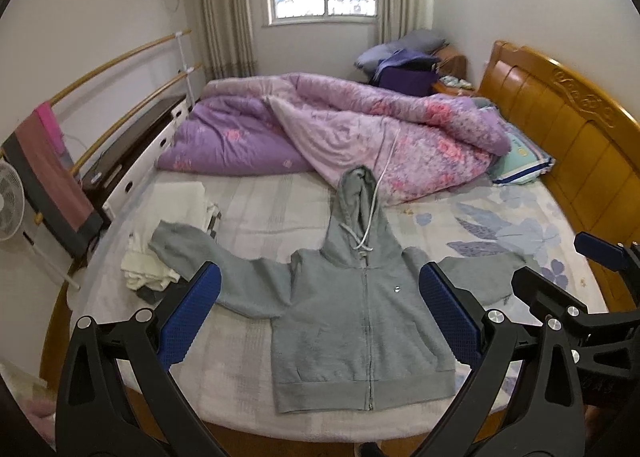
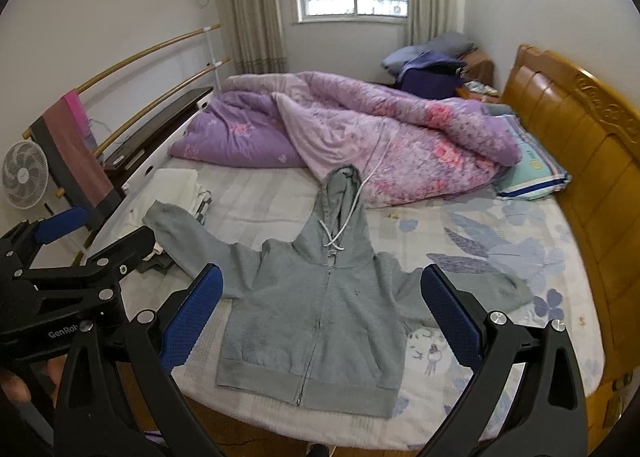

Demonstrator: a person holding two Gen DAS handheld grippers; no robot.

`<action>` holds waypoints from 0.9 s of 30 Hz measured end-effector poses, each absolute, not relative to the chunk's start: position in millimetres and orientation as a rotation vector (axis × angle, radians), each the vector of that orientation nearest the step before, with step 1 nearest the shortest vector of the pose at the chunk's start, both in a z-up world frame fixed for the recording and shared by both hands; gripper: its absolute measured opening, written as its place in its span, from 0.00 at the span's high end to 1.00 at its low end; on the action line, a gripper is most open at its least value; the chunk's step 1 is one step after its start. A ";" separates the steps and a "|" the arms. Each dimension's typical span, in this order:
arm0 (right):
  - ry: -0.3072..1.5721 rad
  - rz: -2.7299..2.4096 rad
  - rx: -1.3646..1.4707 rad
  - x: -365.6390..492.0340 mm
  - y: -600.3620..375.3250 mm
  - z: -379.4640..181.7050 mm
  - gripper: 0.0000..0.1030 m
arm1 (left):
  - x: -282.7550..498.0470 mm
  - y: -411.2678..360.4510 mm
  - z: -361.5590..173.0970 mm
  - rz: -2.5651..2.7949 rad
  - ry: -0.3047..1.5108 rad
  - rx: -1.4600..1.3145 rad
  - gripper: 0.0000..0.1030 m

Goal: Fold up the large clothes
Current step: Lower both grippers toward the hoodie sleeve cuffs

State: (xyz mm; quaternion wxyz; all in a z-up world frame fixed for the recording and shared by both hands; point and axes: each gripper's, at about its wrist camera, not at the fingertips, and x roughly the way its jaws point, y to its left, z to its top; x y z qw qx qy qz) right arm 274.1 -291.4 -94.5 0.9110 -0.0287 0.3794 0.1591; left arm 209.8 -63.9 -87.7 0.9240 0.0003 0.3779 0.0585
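Observation:
A grey zip hoodie (image 1: 352, 321) lies flat and face up on the bed, zipped, hood pointing away, both sleeves spread out sideways; it also shows in the right wrist view (image 2: 316, 317). Its white drawstring (image 1: 366, 233) crosses at the neck. My left gripper (image 1: 320, 277) is open and empty, held above the near bed edge in front of the hoodie. My right gripper (image 2: 322, 277) is open and empty too, beside the left one. The right gripper also shows at the right edge of the left wrist view (image 1: 560, 261), and the left gripper at the left edge of the right wrist view (image 2: 96, 225).
A purple flowered quilt (image 1: 340, 125) is heaped at the far side of the bed. Folded white clothes (image 1: 168, 229) lie by the hoodie's left sleeve. A wooden headboard (image 1: 560, 117) runs along the right. A pillow (image 1: 520, 161), a rail with towels (image 1: 52, 169) and a fan (image 2: 24, 173) stand around.

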 end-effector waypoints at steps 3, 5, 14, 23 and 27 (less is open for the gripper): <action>0.808 0.359 -0.064 295.0 -281.0 -105.3 0.07 | 231.5 -54.5 -101.7 0.152 0.823 -0.029 0.04; 0.826 0.367 -0.070 308.1 -270.9 -112.8 0.07 | 243.0 -45.9 -111.9 0.162 0.850 -0.046 0.04; 0.914 0.332 -0.079 369.9 -204.9 -165.4 0.07 | 297.2 36.0 -177.3 0.168 0.974 -0.123 0.04; 0.998 0.181 -0.002 434.5 -122.5 -248.9 0.07 | 347.6 194.4 -252.1 0.198 1.033 -0.239 0.04; 1.006 0.120 0.002 450.9 -91.7 -289.0 0.07 | 366.7 282.5 -289.0 0.286 1.018 -0.304 0.04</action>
